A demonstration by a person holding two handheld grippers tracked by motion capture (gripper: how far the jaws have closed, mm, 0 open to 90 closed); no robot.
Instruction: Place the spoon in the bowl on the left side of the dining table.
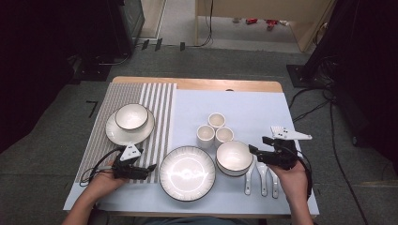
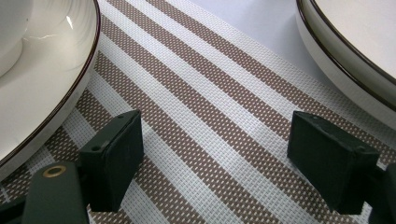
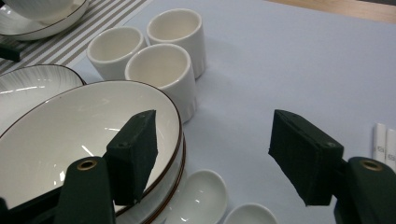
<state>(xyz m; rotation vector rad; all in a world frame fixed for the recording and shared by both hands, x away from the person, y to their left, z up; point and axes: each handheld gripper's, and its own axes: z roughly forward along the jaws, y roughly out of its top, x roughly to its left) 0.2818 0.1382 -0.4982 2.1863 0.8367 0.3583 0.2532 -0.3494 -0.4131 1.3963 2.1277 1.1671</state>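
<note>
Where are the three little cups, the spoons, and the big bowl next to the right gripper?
Cups (image 1: 215, 128): high view, point on the rim of the right-hand front cup.
Spoons (image 1: 262, 177): high view, point on the middle spoon's handle.
Bowl stack (image 1: 233, 155): high view, point on the top bowl's inside.

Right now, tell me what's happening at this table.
A person sits at a table set with white dishes, a gripper in each hand. The right gripper hovers with open jaws at the rim of the stacked bowls, just above three spoons, holding nothing. The left gripper rests low over the striped placemat, jaws open, between the bowl on a plate and the large plate. Three cups stand untouched behind.
</note>
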